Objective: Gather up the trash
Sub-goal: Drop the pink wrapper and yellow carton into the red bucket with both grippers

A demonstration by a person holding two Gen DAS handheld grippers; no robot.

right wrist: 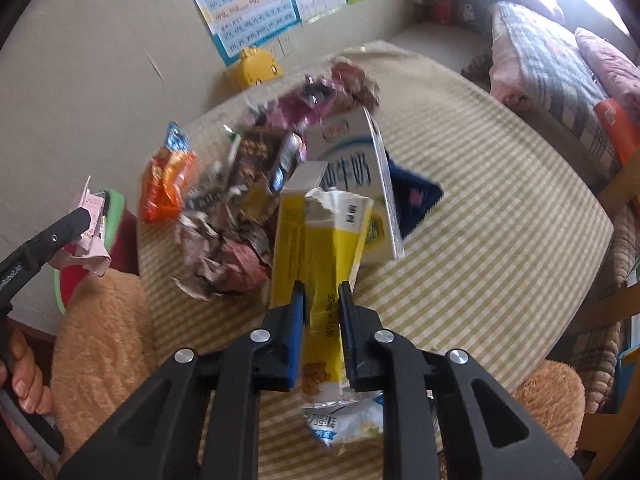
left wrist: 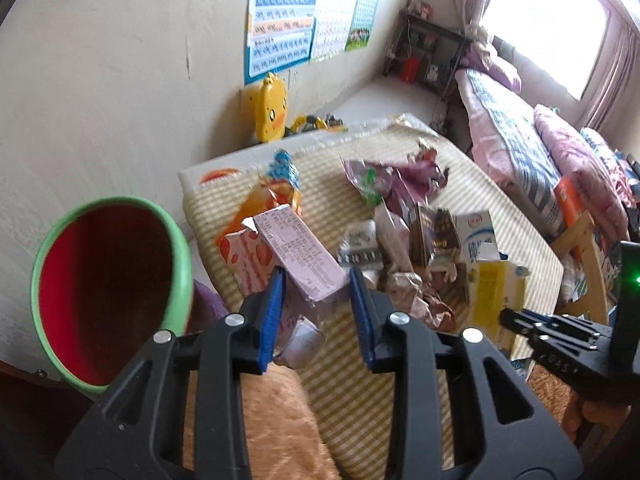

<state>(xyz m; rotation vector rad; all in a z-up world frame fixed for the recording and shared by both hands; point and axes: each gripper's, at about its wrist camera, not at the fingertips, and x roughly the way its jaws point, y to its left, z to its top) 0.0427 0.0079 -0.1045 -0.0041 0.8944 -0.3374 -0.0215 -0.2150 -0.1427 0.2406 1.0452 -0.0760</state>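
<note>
Left wrist: pink carton [left wrist: 298,254] between fingers [left wrist: 276,292] (clamped).

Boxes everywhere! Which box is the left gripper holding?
The pink box printed with small text. It sits between the left gripper's blue pads, lifted near the green bin. The yellow box is in the right gripper; the white-and-blue milk carton lies on the table.
</note>
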